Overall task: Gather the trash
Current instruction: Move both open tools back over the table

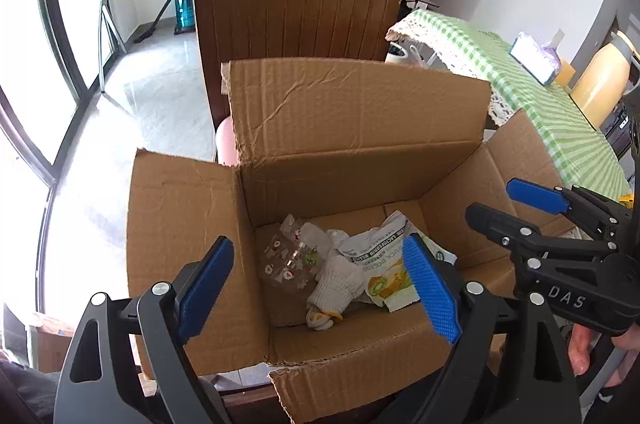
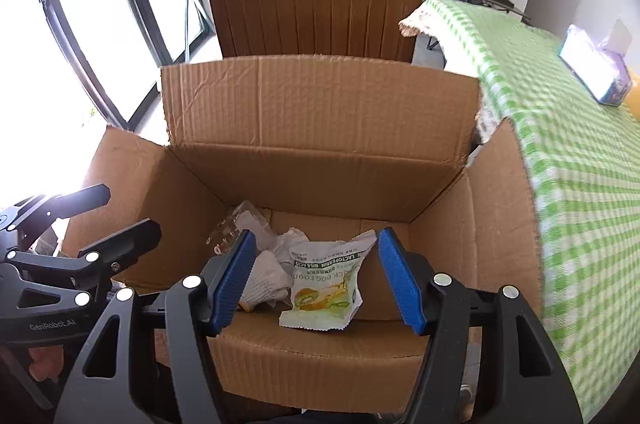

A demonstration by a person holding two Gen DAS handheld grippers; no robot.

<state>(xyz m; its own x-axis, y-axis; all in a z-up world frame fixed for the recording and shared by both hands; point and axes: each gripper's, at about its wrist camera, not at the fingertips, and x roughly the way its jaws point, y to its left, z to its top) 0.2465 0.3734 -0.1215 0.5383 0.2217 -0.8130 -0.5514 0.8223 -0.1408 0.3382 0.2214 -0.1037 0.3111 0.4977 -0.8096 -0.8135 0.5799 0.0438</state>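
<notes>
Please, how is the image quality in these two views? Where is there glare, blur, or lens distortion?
Left wrist view: the windows are blown out white, straight lines bend near the edges, and the cardboard box is sharp. Right wrist view: the same window glare at left, and the green checked tablecloth is smeared with blur, while the food bag stays readable.

An open brown corrugated cardboard box stands with its flaps spread, the far flap upright. On its floor lies the trash, bunched toward the left and middle. A crumpled clear plastic bottle with small red-and-white printed figures lies on its side at the left. Touching it on the right is a white knitted cloth glove, rumpled. A flattened white dog-food packet printed with green and yellow lies just beside the glove.
</notes>
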